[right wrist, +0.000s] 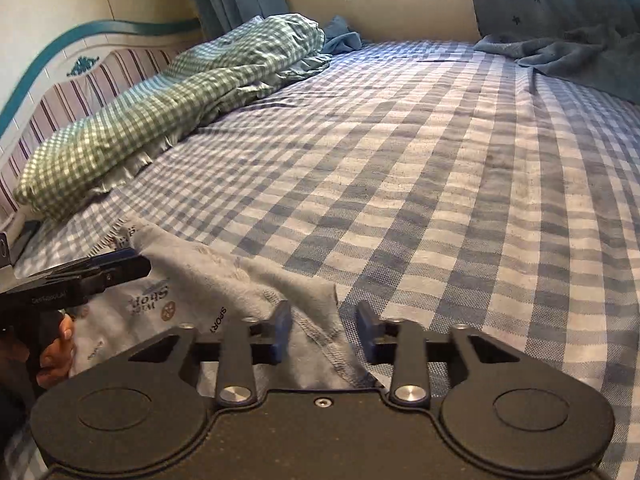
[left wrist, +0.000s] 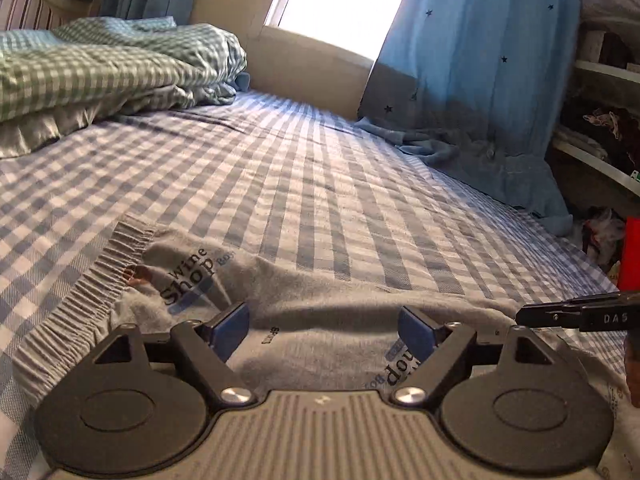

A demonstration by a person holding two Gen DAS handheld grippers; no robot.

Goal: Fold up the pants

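Grey printed pants lie on the blue checked bed sheet, their ribbed elastic waistband at the left. My left gripper is open, low over the pants' middle. My right gripper is open, with the stitched hem corner of the pants between its fingers. The pants show in the right wrist view too. The left gripper appears at the left of the right wrist view; the right gripper appears at the right edge of the left wrist view.
A green checked duvet is bunched along the striped headboard. Blue curtains hang by the window, their ends lying on the bed's far corner. Shelves with clutter stand at the right. A red object is beside the bed.
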